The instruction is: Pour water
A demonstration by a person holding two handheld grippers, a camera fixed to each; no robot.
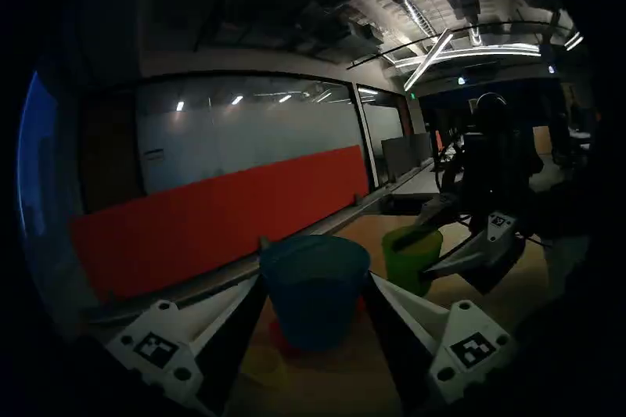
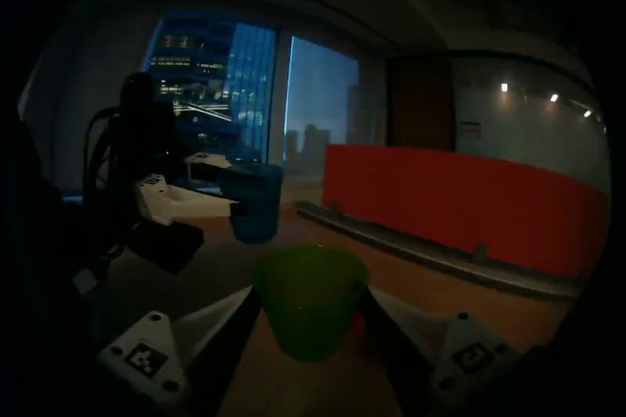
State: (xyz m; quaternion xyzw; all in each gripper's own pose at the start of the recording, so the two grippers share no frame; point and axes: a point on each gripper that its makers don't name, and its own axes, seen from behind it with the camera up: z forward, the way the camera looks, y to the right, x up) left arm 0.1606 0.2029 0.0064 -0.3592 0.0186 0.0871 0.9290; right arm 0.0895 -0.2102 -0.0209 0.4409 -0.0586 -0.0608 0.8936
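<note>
- So, pouring looks not yet begun: both cups are upright and apart above the table [image 2: 227, 268].
- The left gripper [image 1: 315, 285] pinches the blue cup [image 1: 314, 311] between both fingers, and the right gripper [image 2: 311, 296] pinches the green cup [image 2: 311, 319] likewise.
- It's too dim to tell which cup holds water.
- Left to do, I'd judge: bring the rims together and tip one.
- Count: two grippers and two cups. A yellow thing [image 1: 264, 362] and a red thing [image 1: 278, 332] sit below the blue cup, too dark to name.
</note>
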